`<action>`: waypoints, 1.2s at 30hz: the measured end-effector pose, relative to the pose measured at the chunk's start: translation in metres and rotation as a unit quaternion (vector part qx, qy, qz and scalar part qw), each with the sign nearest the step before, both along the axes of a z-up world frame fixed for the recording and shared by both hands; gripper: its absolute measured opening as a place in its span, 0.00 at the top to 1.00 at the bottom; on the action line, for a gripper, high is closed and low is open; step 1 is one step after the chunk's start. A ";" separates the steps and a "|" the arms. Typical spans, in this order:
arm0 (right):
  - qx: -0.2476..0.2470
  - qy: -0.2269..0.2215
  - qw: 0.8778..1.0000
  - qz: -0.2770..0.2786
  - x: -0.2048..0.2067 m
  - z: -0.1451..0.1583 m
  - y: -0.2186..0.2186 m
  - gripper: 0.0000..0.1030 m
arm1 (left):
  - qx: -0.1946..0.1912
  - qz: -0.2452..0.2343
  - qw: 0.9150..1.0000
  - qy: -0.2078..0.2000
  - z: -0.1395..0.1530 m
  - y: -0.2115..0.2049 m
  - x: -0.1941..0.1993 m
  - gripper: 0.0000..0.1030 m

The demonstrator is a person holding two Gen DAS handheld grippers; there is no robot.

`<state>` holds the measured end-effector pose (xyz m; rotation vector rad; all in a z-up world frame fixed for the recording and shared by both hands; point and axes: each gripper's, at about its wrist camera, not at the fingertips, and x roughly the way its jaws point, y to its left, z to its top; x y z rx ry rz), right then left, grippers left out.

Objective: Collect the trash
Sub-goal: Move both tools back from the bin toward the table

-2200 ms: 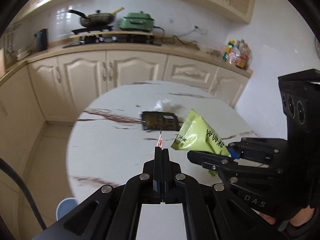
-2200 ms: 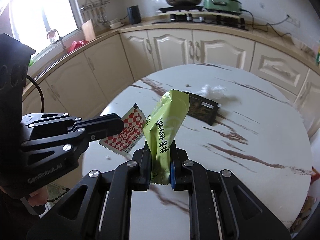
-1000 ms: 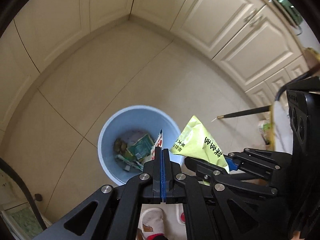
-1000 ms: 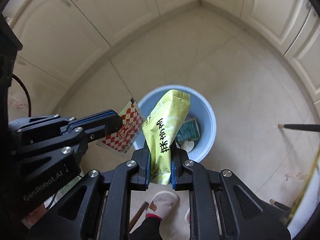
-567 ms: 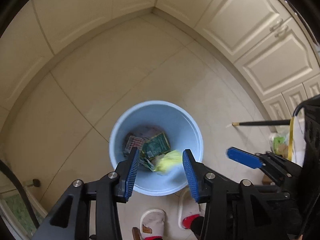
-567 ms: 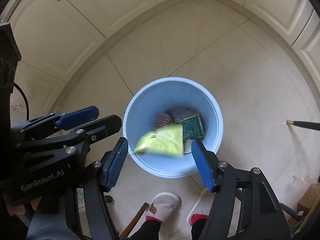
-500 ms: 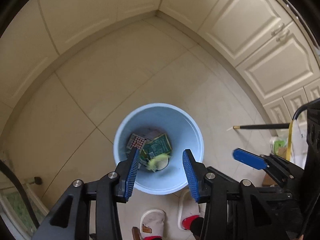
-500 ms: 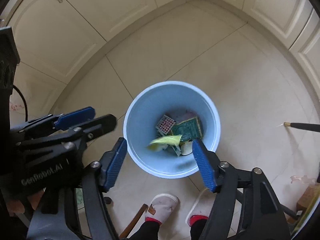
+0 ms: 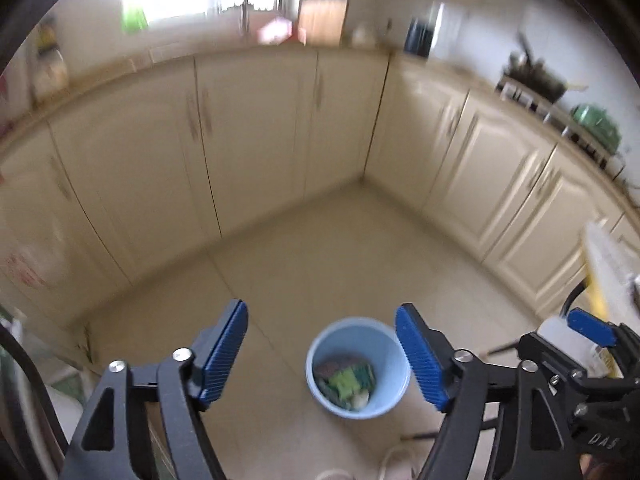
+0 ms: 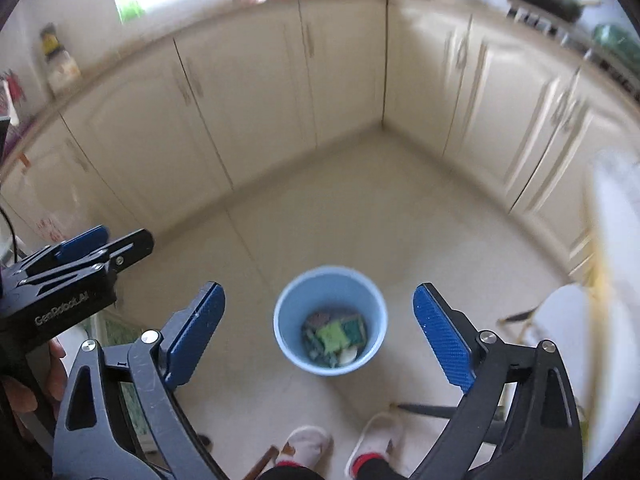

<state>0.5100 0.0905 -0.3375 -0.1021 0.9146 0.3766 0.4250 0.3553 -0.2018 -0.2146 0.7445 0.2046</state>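
A light blue bin (image 9: 357,366) stands on the beige floor tiles and also shows in the right wrist view (image 10: 330,320). Inside lie wrappers, with the green snack bag (image 10: 332,336) on top beside a dark green packet. My left gripper (image 9: 322,350) is open and empty, high above the bin. My right gripper (image 10: 319,332) is open and empty too, the bin showing between its blue pads. The left gripper shows at the left of the right wrist view (image 10: 84,248); the right gripper shows at the right of the left wrist view (image 9: 588,326).
Cream cabinets (image 10: 248,92) wrap around the floor corner. The white table's edge (image 10: 616,216) is at the far right. The person's slippers (image 10: 308,446) stand just below the bin. A stove with a pan (image 9: 536,80) is at the back right.
Both grippers opened and dropped the red-checked wrapper and the green bag into the bin. Since then both have lifted and tilted up, so the bin looks smaller and cabinets fill the view.
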 end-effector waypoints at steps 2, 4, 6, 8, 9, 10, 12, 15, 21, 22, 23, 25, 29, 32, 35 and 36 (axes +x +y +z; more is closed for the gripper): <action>0.014 -0.037 0.999 -0.009 -0.021 0.035 -0.011 0.05 | 0.012 -0.011 0.999 -0.039 0.030 -0.019 -0.023 0.18; 0.022 -0.079 0.996 -0.023 -0.049 0.073 -0.026 0.00 | 0.015 -0.024 0.997 -0.075 0.054 -0.037 -0.043 0.10; 0.023 -0.111 0.993 -0.033 -0.069 0.100 -0.027 0.00 | 0.028 -0.028 0.994 -0.104 0.075 -0.057 -0.065 0.07; 0.026 -0.144 0.988 -0.045 -0.097 0.129 -0.041 0.00 | 0.035 -0.039 0.989 -0.139 0.092 -0.070 -0.090 0.04; 0.027 -0.160 0.985 -0.050 -0.108 0.142 -0.047 0.00 | 0.039 -0.044 0.987 -0.151 0.097 -0.082 -0.101 0.02; 0.024 -0.182 0.981 -0.059 -0.124 0.156 -0.055 0.00 | 0.043 -0.050 0.984 -0.164 0.101 -0.086 -0.113 0.01; 0.024 -0.207 0.976 -0.068 -0.149 0.176 -0.063 0.00 | 0.054 -0.059 0.979 -0.185 0.108 -0.104 -0.133 0.01; 0.027 -0.236 0.968 -0.085 -0.182 0.203 -0.076 0.00 | 0.067 -0.077 0.971 -0.215 0.109 -0.130 -0.170 0.01; 0.024 -0.279 0.952 -0.125 -0.230 0.231 -0.112 0.00 | 0.091 -0.084 0.957 -0.262 0.070 -0.189 -0.249 0.01; 0.025 -0.285 0.950 -0.129 -0.235 0.233 -0.118 0.00 | 0.097 -0.084 0.954 -0.270 0.070 -0.195 -0.256 0.01; 0.026 -0.290 0.947 -0.135 -0.241 0.236 -0.125 0.00 | 0.103 -0.083 0.951 -0.278 0.058 -0.209 -0.268 0.01; 0.028 -0.300 0.942 -0.147 -0.252 0.240 -0.137 0.00 | 0.111 -0.081 0.948 -0.286 0.033 -0.232 -0.285 0.01; 0.034 -0.313 0.935 -0.165 -0.270 0.245 -0.160 0.00 | 0.124 -0.090 0.941 -0.302 -0.016 -0.288 -0.334 0.01; 0.033 -0.317 0.931 -0.180 -0.274 0.245 -0.176 0.00 | 0.122 -0.106 0.939 -0.304 -0.032 -0.315 -0.343 0.01; 0.028 -0.321 0.926 -0.195 -0.277 0.245 -0.192 0.00 | 0.123 -0.120 0.936 -0.307 -0.038 -0.332 -0.347 0.01; 0.026 -0.322 0.925 -0.199 -0.280 0.245 -0.199 0.00 | 0.124 -0.123 0.936 -0.307 -0.035 -0.335 -0.345 0.01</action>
